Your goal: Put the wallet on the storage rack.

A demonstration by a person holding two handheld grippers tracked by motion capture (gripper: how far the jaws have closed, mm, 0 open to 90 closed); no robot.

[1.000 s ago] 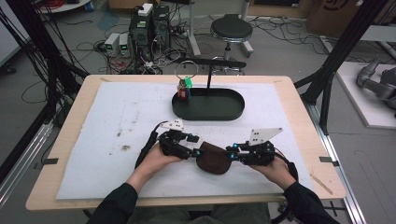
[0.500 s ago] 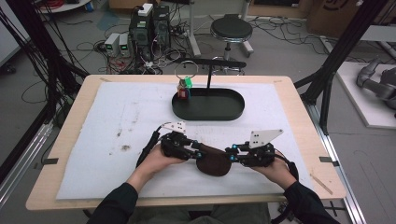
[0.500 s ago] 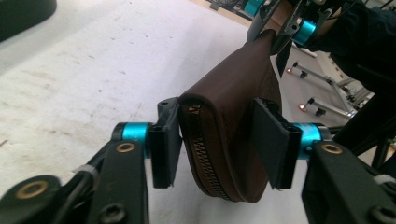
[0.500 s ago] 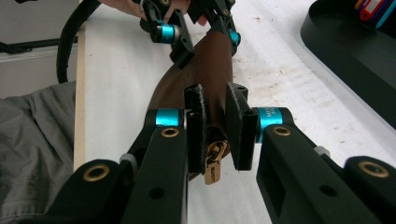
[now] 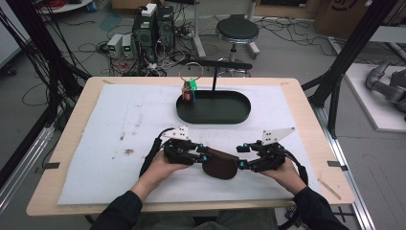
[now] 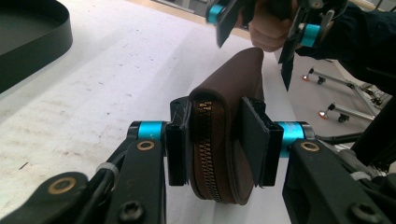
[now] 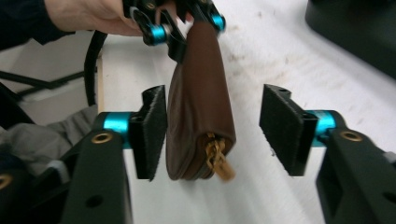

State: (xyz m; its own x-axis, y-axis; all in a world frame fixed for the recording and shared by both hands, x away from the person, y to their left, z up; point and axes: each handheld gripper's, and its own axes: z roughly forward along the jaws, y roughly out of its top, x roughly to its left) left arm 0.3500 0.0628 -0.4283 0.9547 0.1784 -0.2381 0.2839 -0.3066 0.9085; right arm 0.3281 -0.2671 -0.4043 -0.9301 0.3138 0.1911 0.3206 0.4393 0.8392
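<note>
A brown leather zip pouch [image 5: 220,164] hangs just over the white mat between my two grippers. My left gripper [image 5: 203,155] has just been closing and is shut on the pouch's left end. In the left gripper view its pads squeeze the pouch [image 6: 219,140] across the brass zipper. My right gripper [image 5: 241,157] has just been opening. In the right gripper view its jaws stand apart around the pouch [image 7: 198,107]; the right pad is clear of the leather and the left pad sits close beside it. A brass zip pull [image 7: 217,161] dangles at this end.
A black oval tray [image 5: 210,120] sits on the mat beyond the grippers, with a thin stand and wire ring [image 5: 191,70] and a small red and green item [image 5: 188,91] at its left end. The table's front edge lies just below the hands.
The left gripper's jaws have closed onto the pouch. The right gripper's jaws, shut on the pouch before, have spread away from it. Neither hand has shifted.
</note>
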